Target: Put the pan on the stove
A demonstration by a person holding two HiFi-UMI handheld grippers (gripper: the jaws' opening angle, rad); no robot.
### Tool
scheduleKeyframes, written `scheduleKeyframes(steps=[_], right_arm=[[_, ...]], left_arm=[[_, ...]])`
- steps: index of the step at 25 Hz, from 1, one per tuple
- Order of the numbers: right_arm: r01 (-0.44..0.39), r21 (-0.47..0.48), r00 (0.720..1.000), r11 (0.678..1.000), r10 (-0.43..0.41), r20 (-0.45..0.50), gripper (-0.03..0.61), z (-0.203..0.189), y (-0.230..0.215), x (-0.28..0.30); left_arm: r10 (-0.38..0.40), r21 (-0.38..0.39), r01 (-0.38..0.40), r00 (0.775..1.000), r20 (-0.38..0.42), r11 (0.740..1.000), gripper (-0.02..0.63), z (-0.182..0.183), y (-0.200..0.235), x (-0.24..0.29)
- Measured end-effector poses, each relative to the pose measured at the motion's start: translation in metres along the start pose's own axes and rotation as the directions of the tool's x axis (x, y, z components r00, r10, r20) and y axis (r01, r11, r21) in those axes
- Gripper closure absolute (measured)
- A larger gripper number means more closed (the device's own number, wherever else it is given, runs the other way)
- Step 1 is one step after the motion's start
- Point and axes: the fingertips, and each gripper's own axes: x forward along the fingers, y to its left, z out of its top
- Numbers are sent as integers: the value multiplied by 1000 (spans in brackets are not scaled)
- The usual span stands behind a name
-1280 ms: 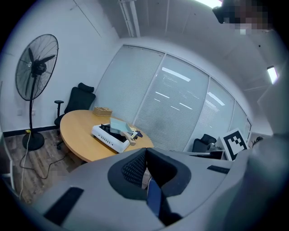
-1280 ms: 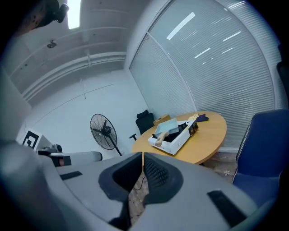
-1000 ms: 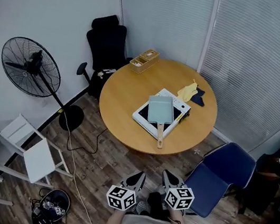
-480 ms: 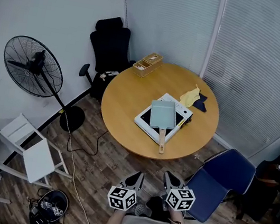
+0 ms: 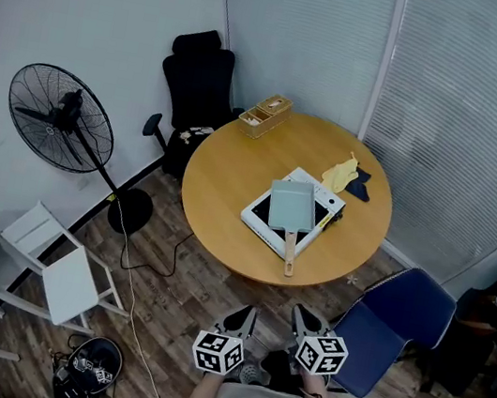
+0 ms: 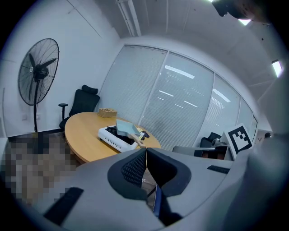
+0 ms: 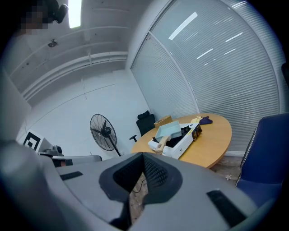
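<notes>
A pale green rectangular pan (image 5: 291, 205) with a wooden handle (image 5: 290, 251) rests on the white portable stove (image 5: 267, 221) on the round wooden table (image 5: 222, 189). The handle sticks out toward me. The pan (image 6: 127, 127) on the stove (image 6: 113, 137) shows far ahead in the left gripper view, and the pan (image 7: 168, 131) on the stove (image 7: 183, 140) in the right gripper view. My left gripper (image 5: 247, 312) and right gripper (image 5: 298, 315) hang close to my body, well short of the table, both shut with nothing between the jaws.
A wooden box (image 5: 263, 115) sits at the table's far edge, yellow and dark cloths (image 5: 348, 177) lie beside the stove. A blue chair (image 5: 393, 326) stands right of me, a black office chair (image 5: 197, 89) behind the table, a standing fan (image 5: 62, 120) and white stool (image 5: 54, 273) on the left.
The head view has shifted slightly, so the table and stove sit a little lower and more to the right. Pan and both grippers keep their places.
</notes>
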Motion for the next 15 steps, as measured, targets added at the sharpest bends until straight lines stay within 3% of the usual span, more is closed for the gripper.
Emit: scheduleKeyframes(steps=[15], right_arm=[[-4, -2, 1000, 1000, 4, -9, 555, -6, 2, 1]], left_arm=[[8, 0, -8, 1000, -6, 1000, 584, -6, 1, 0]])
